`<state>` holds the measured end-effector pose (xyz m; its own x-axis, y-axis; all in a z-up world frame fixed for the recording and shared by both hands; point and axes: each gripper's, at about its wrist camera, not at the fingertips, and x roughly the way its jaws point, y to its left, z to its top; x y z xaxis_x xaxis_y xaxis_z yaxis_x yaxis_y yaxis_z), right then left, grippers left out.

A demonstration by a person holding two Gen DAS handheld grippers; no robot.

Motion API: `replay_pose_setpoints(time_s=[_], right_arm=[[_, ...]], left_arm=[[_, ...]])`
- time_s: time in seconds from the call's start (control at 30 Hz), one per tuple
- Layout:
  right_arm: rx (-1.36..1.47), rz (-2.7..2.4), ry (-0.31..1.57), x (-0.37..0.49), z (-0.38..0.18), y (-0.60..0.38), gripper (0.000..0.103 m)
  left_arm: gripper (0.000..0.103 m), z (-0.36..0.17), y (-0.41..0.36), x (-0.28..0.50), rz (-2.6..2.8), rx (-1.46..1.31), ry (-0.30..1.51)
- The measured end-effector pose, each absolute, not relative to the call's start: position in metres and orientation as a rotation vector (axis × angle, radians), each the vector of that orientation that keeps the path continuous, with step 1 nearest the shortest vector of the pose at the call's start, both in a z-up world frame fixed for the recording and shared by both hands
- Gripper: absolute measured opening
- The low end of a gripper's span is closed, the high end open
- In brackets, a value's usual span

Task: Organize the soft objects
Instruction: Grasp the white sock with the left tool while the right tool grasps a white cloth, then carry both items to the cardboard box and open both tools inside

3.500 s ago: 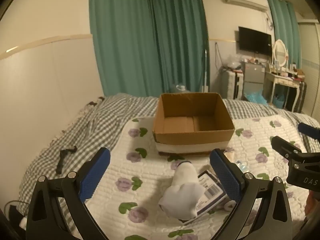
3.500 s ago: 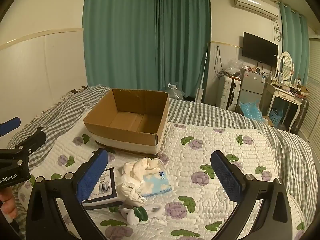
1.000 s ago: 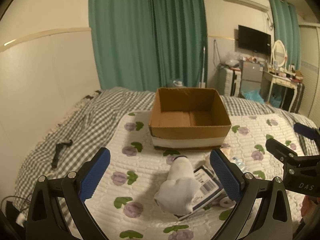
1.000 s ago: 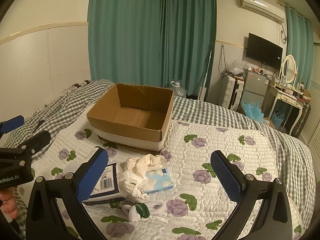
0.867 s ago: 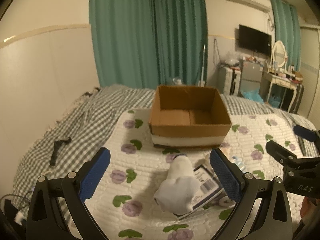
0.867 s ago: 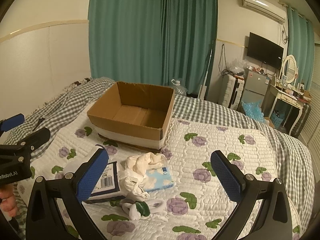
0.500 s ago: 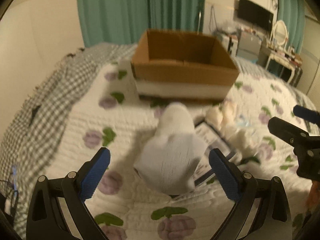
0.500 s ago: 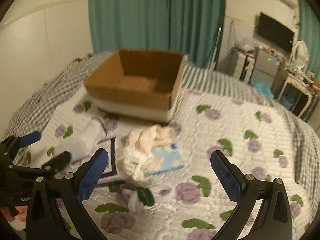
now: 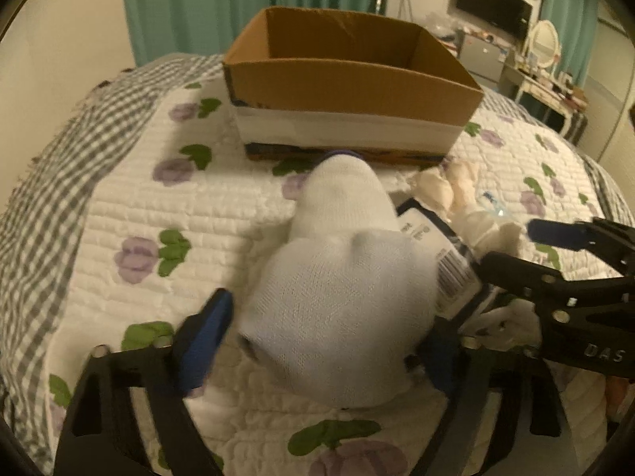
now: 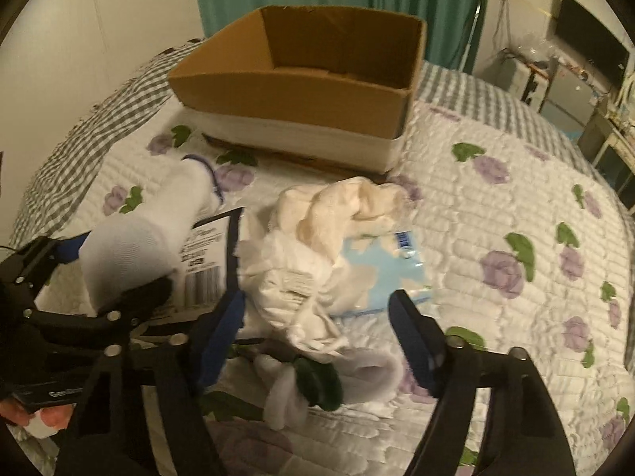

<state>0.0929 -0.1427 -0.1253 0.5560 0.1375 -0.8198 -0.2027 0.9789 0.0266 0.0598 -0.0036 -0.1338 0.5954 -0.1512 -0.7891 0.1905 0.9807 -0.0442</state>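
In front of the box (image 9: 349, 91), the sock (image 9: 337, 297) is straddled by the left gripper (image 9: 317, 341), jaws apart, presumably for a grasp. Right of the sock, the rags (image 10: 317, 261) are framed by the right gripper (image 10: 317, 337), likewise spread.

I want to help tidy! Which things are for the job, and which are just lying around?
For the job: white sock, cream cloth, white cloth, cardboard box.
Lying about: tissue pack, labelled packet, TV.
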Motion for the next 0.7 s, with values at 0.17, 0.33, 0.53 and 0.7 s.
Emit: replay_pose_setpoints(time_s=[0.17, 0.33, 0.53, 0.7], right_arm=[[-0.069, 0.262, 0.964, 0.09, -0.125, -0.135, 0.036], [-0.069, 0.251, 0.929, 0.08, -0.11, -0.136, 0.031], [-0.06, 0.239, 0.853, 0.063, -0.076, -0.141, 0.03], [-0.057, 0.244, 0.775, 0.062, -0.035, -0.144, 0.03]], left_arm=[[0.066, -0.132, -0.005, 0.058, -0.232, 0.061, 0.907], [0.064, -0.123, 0.003, 0.052, -0.218, 0.056, 0.898], [0.062, -0.1, 0.011, 0.041, -0.211, 0.048, 0.836], [0.062, -0.066, 0.012, 0.044, -0.222, 0.054, 0.763]])
